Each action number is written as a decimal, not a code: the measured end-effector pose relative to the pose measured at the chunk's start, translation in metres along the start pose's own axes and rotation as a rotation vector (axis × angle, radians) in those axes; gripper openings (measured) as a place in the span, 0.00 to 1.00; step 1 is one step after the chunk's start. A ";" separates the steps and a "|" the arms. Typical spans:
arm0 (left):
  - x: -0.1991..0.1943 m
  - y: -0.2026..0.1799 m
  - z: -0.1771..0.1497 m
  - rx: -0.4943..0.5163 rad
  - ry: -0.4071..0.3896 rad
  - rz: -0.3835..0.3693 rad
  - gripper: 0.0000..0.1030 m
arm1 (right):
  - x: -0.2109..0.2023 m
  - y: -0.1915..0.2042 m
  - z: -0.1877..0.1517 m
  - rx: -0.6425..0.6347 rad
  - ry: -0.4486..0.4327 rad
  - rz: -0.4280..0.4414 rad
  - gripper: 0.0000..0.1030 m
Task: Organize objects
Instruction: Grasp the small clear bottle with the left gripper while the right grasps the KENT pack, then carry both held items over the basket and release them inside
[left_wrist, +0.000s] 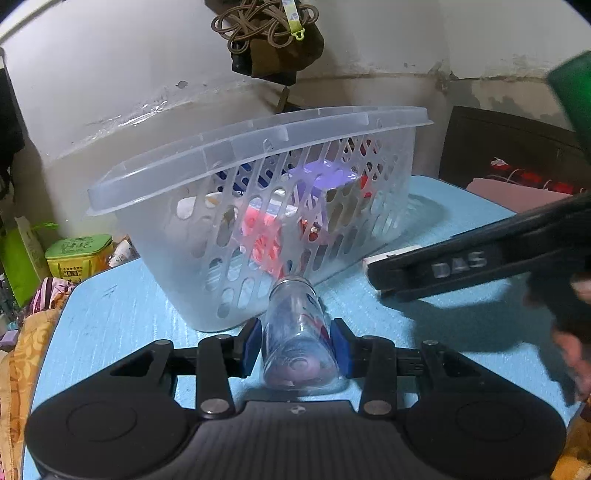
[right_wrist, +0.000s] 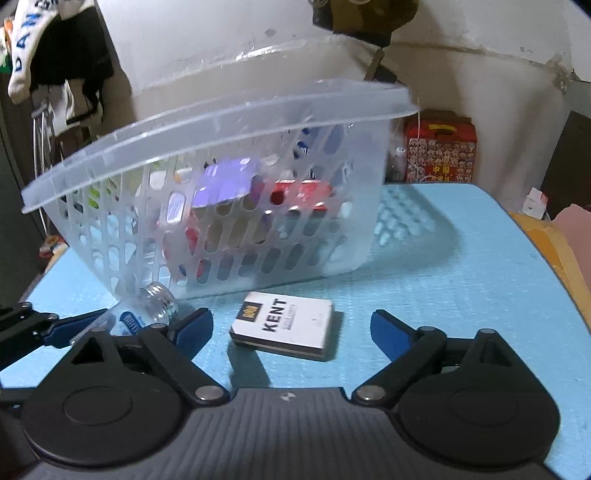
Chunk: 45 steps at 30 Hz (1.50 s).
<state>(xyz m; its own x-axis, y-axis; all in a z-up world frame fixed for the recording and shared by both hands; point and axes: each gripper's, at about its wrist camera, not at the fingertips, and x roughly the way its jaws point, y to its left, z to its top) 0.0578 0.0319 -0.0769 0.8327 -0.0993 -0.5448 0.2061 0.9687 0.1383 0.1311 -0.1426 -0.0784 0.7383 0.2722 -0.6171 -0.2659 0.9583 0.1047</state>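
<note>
My left gripper (left_wrist: 297, 347) is shut on a clear plastic bottle (left_wrist: 297, 332) that lies lengthwise between its blue pads, neck toward the translucent slotted basket (left_wrist: 258, 162). The bottle's threaded neck (right_wrist: 159, 299) also shows in the right wrist view, against the basket wall (right_wrist: 221, 122). The basket holds several boxes, purple, red and pink. My right gripper (right_wrist: 291, 328) is open, its jaws either side of a white KENT cigarette pack (right_wrist: 284, 328) lying flat on the blue table (right_wrist: 461, 280). In the left wrist view the right gripper (left_wrist: 373, 273) shows at the right, over the pack.
A red tin (right_wrist: 439, 147) stands behind the table at the back right. A green tin (left_wrist: 79, 254) and cloth lie off the table's left side. A bag with cord (left_wrist: 273, 37) hangs on the wall above the basket.
</note>
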 end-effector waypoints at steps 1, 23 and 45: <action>0.001 0.001 0.000 0.000 0.001 -0.002 0.44 | 0.003 0.002 0.000 -0.003 0.012 -0.001 0.87; -0.017 -0.007 -0.004 0.044 -0.093 0.009 0.43 | -0.044 0.003 0.003 -0.114 -0.069 0.024 0.62; -0.057 -0.044 0.026 0.105 -0.244 0.009 0.43 | -0.100 -0.045 -0.007 -0.098 -0.201 0.064 0.62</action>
<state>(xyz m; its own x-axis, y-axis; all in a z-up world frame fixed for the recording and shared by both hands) 0.0148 -0.0108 -0.0303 0.9312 -0.1554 -0.3297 0.2402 0.9420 0.2344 0.0648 -0.2137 -0.0264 0.8242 0.3533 -0.4426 -0.3677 0.9282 0.0563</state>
